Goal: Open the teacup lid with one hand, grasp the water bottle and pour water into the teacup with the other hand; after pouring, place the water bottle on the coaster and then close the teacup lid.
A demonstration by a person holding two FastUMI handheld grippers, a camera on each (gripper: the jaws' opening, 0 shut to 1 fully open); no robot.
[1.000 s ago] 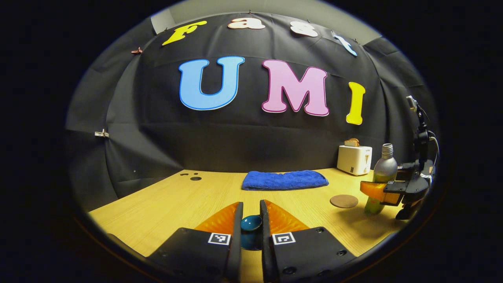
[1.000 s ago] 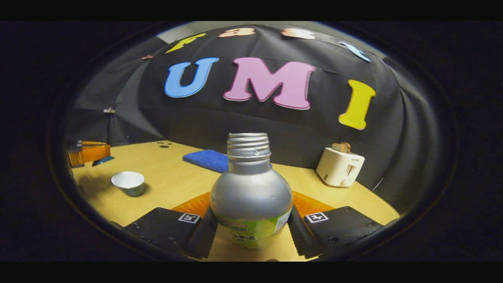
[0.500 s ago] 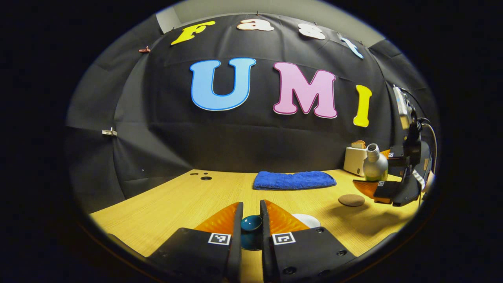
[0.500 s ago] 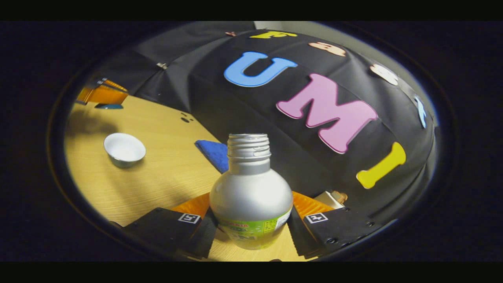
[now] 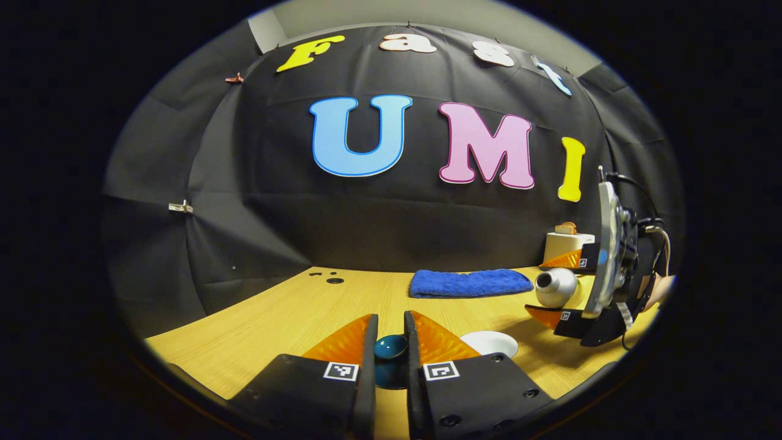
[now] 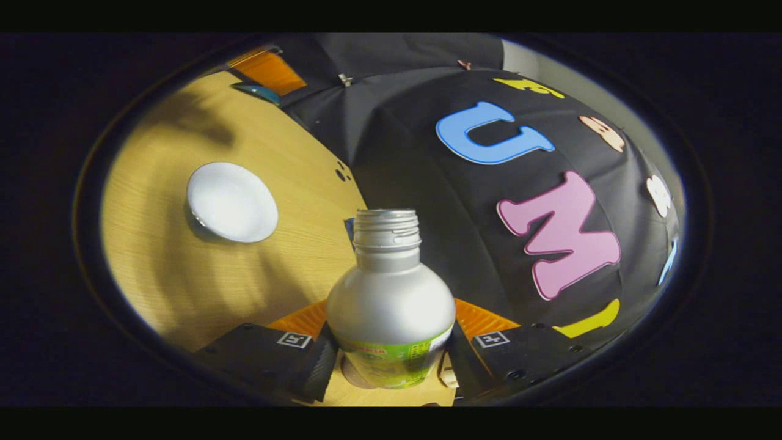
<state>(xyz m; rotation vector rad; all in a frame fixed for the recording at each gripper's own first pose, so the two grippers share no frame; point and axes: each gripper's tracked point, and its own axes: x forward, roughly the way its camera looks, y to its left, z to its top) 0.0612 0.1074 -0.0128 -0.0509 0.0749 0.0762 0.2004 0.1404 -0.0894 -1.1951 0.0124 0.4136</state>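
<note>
The water bottle (image 6: pixel 390 305) is pinched in your right gripper (image 6: pixel 391 348), tipped toward the teacup (image 6: pixel 232 201); your left gripper (image 5: pixel 390 348) pinches the lid (image 5: pixel 391 347).

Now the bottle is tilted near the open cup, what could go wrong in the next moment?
1. The water bottle lies almost level, and its mouth seems beside the teacup, not above it, so water could land on the table.
2. The left gripper holds the lid by its small knob only; it might slip out.
</note>
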